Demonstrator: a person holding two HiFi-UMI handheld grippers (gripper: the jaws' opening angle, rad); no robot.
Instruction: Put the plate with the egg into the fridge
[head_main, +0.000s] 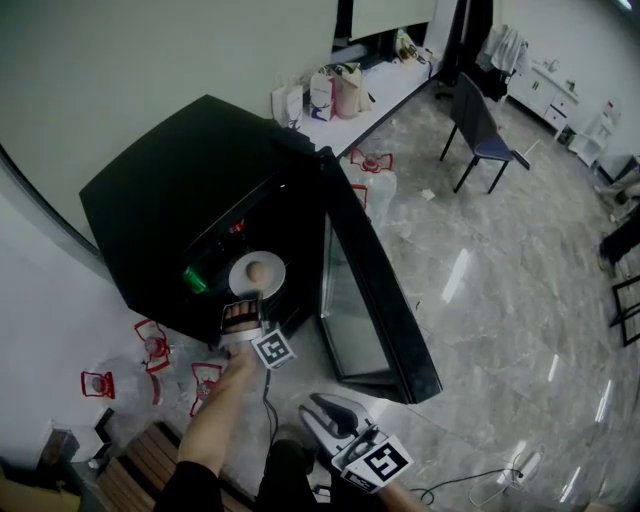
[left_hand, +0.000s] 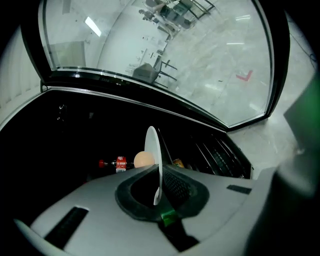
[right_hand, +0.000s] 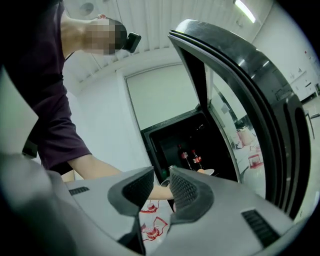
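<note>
A white plate (head_main: 268, 283) with a brown egg (head_main: 256, 271) on it hangs level just inside the open black fridge (head_main: 170, 190). My left gripper (head_main: 243, 300) is shut on the plate's near rim. In the left gripper view the plate (left_hand: 152, 145) shows edge-on between the pads of that gripper (left_hand: 159, 175), with the egg (left_hand: 144, 160) behind it. My right gripper (head_main: 322, 412) hangs low, in front of the fridge door, open and holding nothing. In the right gripper view that gripper (right_hand: 161, 186) faces the fridge (right_hand: 172, 135), and the plate (right_hand: 208, 172) shows small inside it.
The fridge's glass door (head_main: 372, 300) stands open to the right of the plate. Inside are a green item (head_main: 195, 280) and red-labelled bottles (left_hand: 116, 163). Water jugs with red handles (head_main: 150, 345) sit on the floor at the left. A chair (head_main: 482, 125) and a white table (head_main: 385, 85) stand farther back.
</note>
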